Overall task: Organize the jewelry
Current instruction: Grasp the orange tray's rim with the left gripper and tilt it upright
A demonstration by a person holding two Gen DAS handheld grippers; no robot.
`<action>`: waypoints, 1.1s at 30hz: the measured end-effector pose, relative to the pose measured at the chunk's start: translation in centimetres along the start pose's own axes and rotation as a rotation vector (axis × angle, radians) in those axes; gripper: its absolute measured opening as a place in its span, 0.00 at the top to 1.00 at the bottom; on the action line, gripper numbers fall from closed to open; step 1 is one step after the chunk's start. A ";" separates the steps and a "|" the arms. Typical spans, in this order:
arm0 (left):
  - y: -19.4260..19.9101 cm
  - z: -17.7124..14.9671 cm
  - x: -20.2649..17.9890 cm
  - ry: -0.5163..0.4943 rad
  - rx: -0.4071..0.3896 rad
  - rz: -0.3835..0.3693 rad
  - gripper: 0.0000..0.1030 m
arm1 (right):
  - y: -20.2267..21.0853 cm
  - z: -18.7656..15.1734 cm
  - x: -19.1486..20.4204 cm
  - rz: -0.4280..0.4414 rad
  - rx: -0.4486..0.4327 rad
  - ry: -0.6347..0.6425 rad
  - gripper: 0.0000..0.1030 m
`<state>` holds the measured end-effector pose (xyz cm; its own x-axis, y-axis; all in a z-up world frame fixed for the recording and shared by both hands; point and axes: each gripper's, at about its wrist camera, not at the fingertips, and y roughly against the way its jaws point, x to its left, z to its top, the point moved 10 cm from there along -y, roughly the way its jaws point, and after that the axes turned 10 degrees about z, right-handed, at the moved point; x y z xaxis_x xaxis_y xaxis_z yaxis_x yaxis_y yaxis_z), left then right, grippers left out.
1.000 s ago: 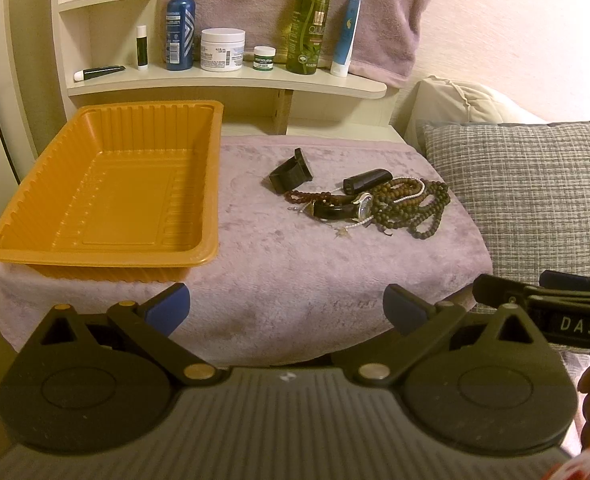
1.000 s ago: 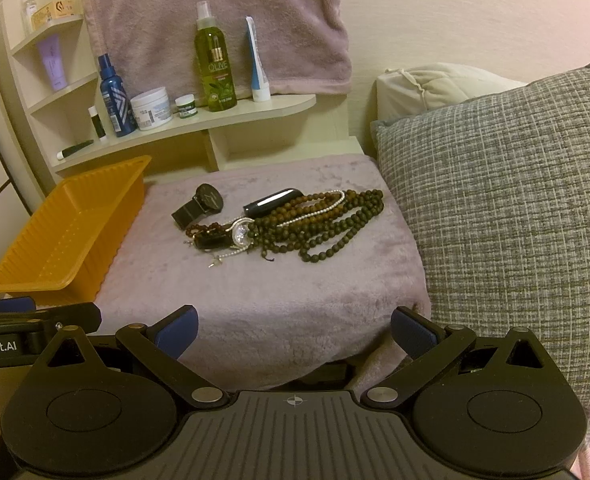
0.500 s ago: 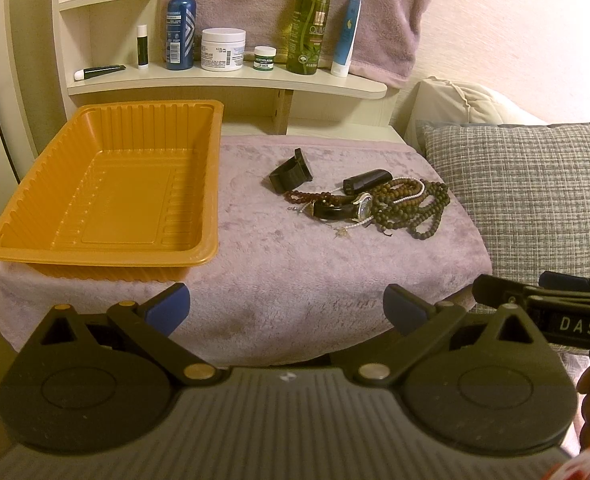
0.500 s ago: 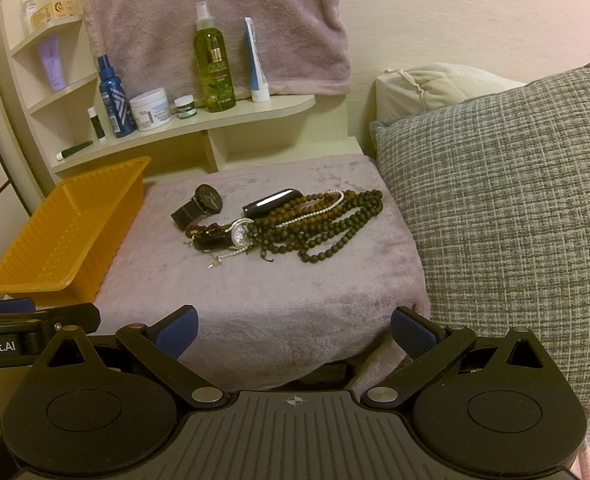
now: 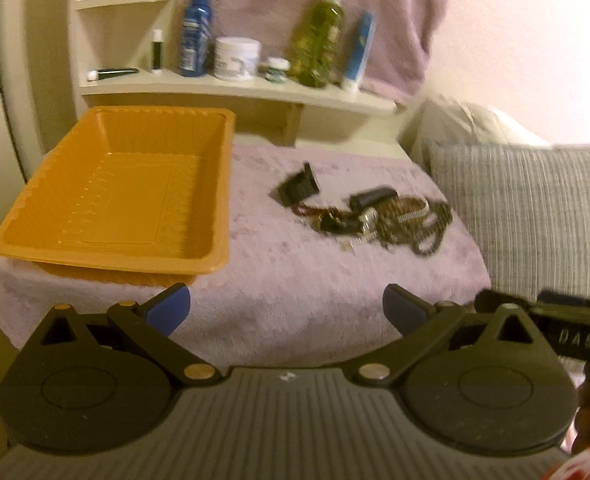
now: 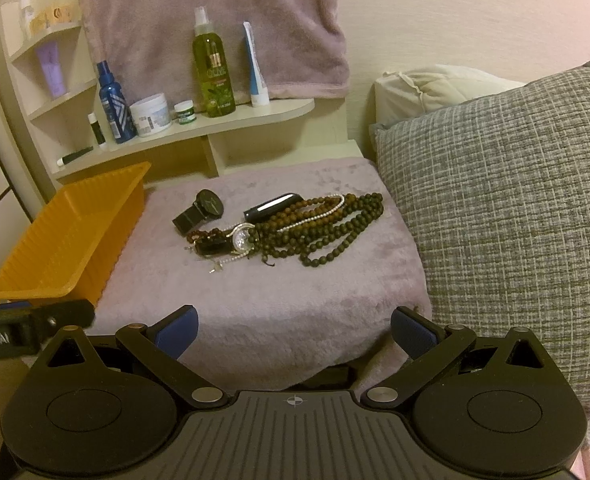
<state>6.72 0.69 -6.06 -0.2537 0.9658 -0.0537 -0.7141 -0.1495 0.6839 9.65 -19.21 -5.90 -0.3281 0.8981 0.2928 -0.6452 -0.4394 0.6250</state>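
Both the left gripper and the right gripper are wide open and hold nothing. The jewelry pile lies on the mauve cover, right of the orange tray. The left view is blurred, so the strands there are perhaps tangled.

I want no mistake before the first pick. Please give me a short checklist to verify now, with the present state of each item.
1. Left gripper open, holding nothing: ok.
2. Right gripper open, holding nothing: ok.
3. Orange tray has room for jewelry: ok.
4. Black watch lies apart from the pile, easy to take first: ok.
5. Bead necklaces free of the silver watch: not ok, tangled together.
6. Left view sharp: not ok, blurred.
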 end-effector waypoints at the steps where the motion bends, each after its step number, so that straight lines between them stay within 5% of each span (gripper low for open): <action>1: 0.1 0.2 0.5 0.019 -0.006 0.003 0.02 | 0.0 0.1 0.1 0.000 -0.003 0.001 0.01; 13: 2.0 2.3 13.2 0.333 -0.136 0.156 0.13 | -1.2 1.2 1.1 0.009 -0.035 0.022 0.01; 20: 0.9 1.6 21.4 0.424 -0.159 0.282 0.24 | -2.9 1.6 2.2 0.004 -0.006 0.063 0.01; 33: -7.1 0.5 25.2 0.582 -0.106 0.014 0.64 | -5.5 1.4 4.6 -0.041 0.076 0.151 0.01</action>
<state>5.69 26.18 -11.88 -0.5588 0.6927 -0.4560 -0.7616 -0.2111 0.6127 12.67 -12.64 -7.02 -0.4058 0.9003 0.1574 -0.6082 -0.3946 0.6888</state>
